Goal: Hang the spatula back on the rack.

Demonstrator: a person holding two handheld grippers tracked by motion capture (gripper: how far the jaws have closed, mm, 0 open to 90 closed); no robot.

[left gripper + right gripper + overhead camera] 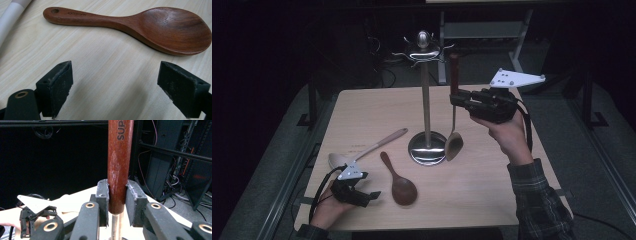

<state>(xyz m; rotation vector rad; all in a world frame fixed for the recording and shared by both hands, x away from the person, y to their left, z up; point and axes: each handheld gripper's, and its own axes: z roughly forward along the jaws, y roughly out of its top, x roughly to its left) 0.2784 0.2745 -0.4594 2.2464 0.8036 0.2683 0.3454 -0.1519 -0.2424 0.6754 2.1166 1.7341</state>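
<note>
Right gripper (pixel 458 98) is clamping the red-brown handle of a ladle (pixel 454 107), its pads pressing both sides, so the ladle is hanging upright, bowl down, just beside the hook stand (pixel 426 95). The stand's hooks are sitting higher, toward the left of the handle top. Left gripper (pixel 371 196) is resting with jaws apart near the dark wooden spoon (pixel 399 181) on the table (pixel 492 185).
</note>
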